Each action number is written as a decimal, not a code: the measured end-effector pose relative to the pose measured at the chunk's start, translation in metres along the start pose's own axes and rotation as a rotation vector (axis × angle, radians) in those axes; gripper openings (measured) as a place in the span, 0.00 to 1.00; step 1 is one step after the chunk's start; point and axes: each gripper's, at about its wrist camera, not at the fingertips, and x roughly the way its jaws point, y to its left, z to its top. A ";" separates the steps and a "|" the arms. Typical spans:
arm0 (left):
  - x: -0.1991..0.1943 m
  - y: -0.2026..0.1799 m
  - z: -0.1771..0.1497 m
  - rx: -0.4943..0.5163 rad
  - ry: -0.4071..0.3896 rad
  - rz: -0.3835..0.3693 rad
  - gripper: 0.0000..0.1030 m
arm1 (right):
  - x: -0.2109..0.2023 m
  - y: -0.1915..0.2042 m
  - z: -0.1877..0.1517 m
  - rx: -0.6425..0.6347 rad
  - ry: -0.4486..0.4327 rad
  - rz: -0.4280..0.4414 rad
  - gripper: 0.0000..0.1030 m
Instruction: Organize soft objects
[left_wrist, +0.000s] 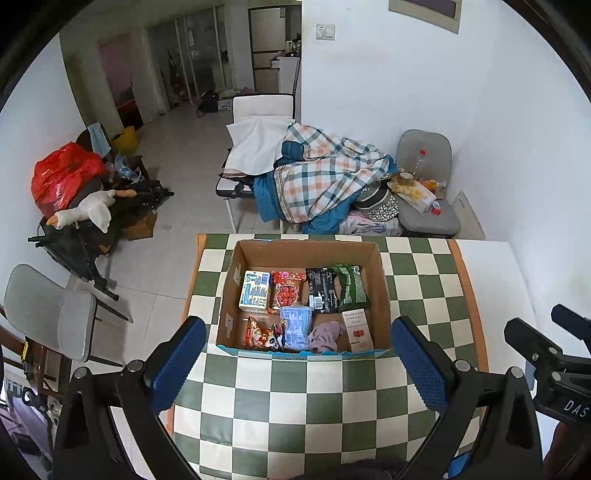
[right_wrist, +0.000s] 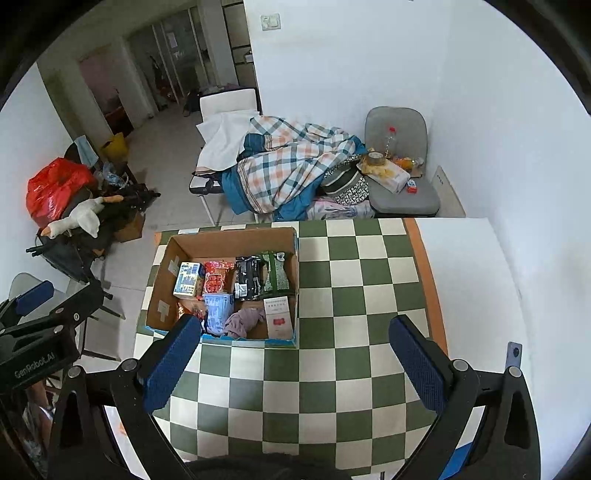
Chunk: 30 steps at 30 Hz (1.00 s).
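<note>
An open cardboard box (left_wrist: 382, 295) stands on the green-and-white checkered table (left_wrist: 295, 398). It holds several soft packs: a blue-white pack (left_wrist: 255, 290), a red pack (left_wrist: 284, 291), a black pack (left_wrist: 321, 290), a green pack (left_wrist: 351, 288), a light blue pack (left_wrist: 295, 326), a pink cloth (left_wrist: 325, 336) and a white carton (left_wrist: 356, 328). My left gripper (left_wrist: 299, 347) is open and empty, above the table just in front of the box. My right gripper (right_wrist: 295, 345) is open and empty, to the right of the box (right_wrist: 162, 280). The pink cloth also shows in the right wrist view (right_wrist: 243, 321).
Behind the table stand a bed with a plaid quilt (left_wrist: 325, 173) and a grey chair (left_wrist: 428, 206) with clutter. A second grey chair (left_wrist: 51, 314) stands left of the table. A pile with a red bag (left_wrist: 62, 177) and a plush goose (left_wrist: 88, 212) lies at far left.
</note>
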 end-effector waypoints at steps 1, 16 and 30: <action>-0.001 0.000 -0.001 0.001 0.000 -0.001 1.00 | -0.003 0.001 0.000 -0.002 -0.004 0.001 1.00; -0.006 -0.008 -0.012 0.000 0.001 0.003 1.00 | -0.014 0.004 0.000 -0.007 -0.015 0.000 1.00; -0.010 -0.005 -0.017 0.002 0.005 -0.001 1.00 | -0.026 -0.001 0.000 -0.012 -0.027 -0.009 1.00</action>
